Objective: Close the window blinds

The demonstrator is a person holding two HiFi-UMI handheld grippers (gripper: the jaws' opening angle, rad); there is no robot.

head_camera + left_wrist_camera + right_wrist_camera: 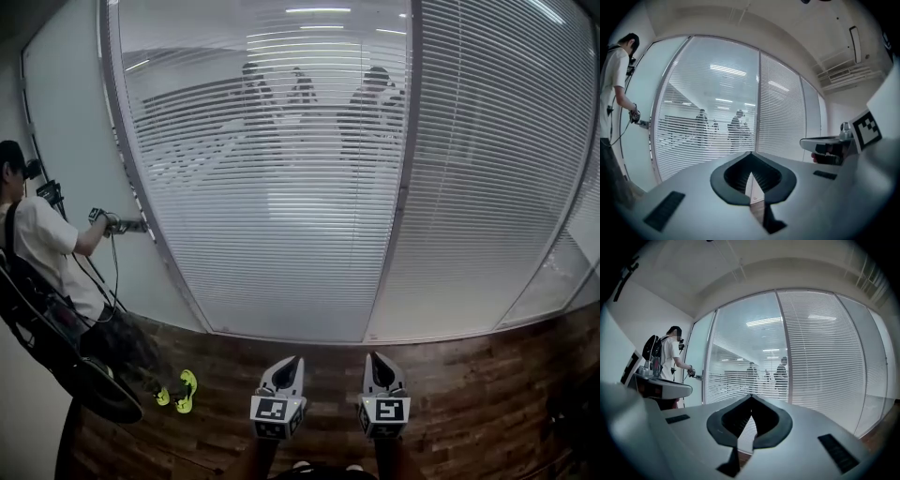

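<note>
Your left gripper (290, 365) and right gripper (377, 362) sit side by side, both jaws closed and empty, pointing at the window blinds (281, 187); a person (42, 253) stands far left.

Left gripper (292, 360), right gripper (374, 357): side by side, jaws together, empty.

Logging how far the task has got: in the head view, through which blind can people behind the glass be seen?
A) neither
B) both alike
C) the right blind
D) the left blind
D: people show as dark figures through the left blind, whose slats let the room behind show, while the right blind looks like a solid pale sheet.
</note>
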